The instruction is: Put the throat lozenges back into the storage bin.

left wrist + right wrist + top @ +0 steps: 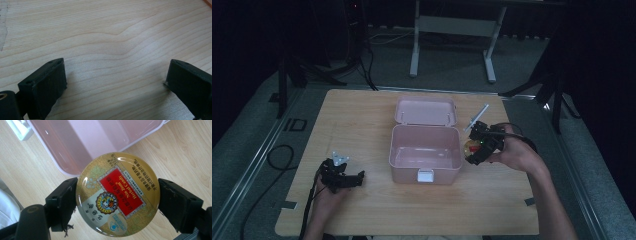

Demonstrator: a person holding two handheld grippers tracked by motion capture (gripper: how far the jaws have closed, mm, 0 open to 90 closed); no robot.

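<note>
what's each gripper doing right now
left gripper: open, empty, over bare table.
right gripper: shut on the round herbal candy tin, beside the pink box.

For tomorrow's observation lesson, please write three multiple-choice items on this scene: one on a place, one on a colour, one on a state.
1. Where is the round candy tin?
A. Inside the box
B. Between the jaws of the right gripper
C. Under the left gripper

2. What colour is the storage box?
A. Pink
B. Blue
C. Green

3. How is the box's lid?
A. Shut and latched
C. Lying upside down on the floor
B. Swung open behind the box

Answers
1. B: the right gripper view shows the gold tin clamped at both sides by the black jaws, just outside the box's rim.
2. A: the high view shows pale pink walls and lid.
3. B: the high view shows the lid laid back and the box's inside bare.
</note>
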